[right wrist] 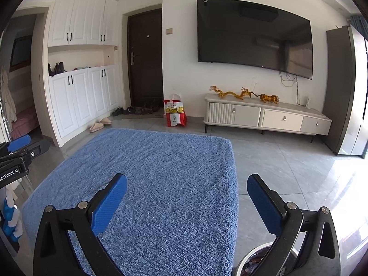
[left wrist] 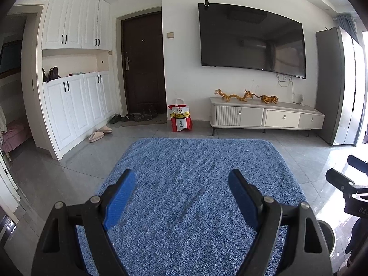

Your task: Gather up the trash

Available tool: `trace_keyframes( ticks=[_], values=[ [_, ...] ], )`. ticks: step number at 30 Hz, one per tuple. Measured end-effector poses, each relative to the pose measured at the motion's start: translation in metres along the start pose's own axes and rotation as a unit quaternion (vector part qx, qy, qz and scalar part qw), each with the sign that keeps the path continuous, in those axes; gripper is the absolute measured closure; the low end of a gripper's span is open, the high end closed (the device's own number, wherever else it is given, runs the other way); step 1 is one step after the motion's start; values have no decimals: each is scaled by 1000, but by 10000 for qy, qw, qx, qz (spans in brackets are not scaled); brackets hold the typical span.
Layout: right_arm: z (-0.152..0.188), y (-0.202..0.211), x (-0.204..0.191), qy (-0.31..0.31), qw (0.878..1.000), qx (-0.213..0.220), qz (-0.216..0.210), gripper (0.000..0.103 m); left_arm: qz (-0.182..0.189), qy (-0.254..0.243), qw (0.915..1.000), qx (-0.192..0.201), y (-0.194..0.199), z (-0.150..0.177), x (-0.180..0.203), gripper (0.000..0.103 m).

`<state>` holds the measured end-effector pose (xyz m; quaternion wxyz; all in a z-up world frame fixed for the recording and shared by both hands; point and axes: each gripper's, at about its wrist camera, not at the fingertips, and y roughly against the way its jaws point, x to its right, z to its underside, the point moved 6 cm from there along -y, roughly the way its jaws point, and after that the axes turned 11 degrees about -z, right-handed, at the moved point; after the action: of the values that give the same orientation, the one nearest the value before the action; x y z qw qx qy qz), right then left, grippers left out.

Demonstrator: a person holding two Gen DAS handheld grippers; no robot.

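Jaws spread wide and empty, the left gripper [left wrist: 181, 195] and right gripper [right wrist: 186, 201] hover over a bare blue rug [right wrist: 161, 172]; a trash bin [right wrist: 255, 261] stands at its right edge.

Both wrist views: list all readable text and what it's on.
"KFC" on the red and white bag standing by the wall.
"enRobot.AI", cut off at the frame edge, on the left gripper's body in the right wrist view.
"DA", cut off, on the right gripper's body in the left wrist view.
No other text is readable.
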<state>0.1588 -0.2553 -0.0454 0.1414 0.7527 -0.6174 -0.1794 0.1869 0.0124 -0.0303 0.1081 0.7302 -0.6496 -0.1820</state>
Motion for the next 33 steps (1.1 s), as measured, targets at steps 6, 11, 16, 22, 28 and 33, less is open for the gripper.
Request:
trace_keyframes(
  ticks=[6, 11, 16, 22, 28, 33],
  values=[
    [0, 4, -4, 45, 10000, 29, 20, 1, 0, 5, 10000, 50, 5, 0, -2, 20],
    [0, 7, -3, 52, 10000, 39, 32, 1, 34, -22, 10000, 41, 6, 0, -1, 20],
    [-1, 10, -3, 60, 10000, 55, 48, 1, 65, -21, 10000, 29, 9, 0, -1, 20],
    [-2, 15, -2, 65, 9999, 103, 73, 1, 88, -41, 9999, 59, 14, 0, 0, 20],
    [-1, 19, -3, 73, 9998, 134, 90, 1, 110, -42, 9999, 63, 18, -2, 1, 20],
    [-1, 21, -4, 84, 9998, 144, 95, 1, 110, -28, 9999, 74, 19, -3, -1, 20]
  ],
)
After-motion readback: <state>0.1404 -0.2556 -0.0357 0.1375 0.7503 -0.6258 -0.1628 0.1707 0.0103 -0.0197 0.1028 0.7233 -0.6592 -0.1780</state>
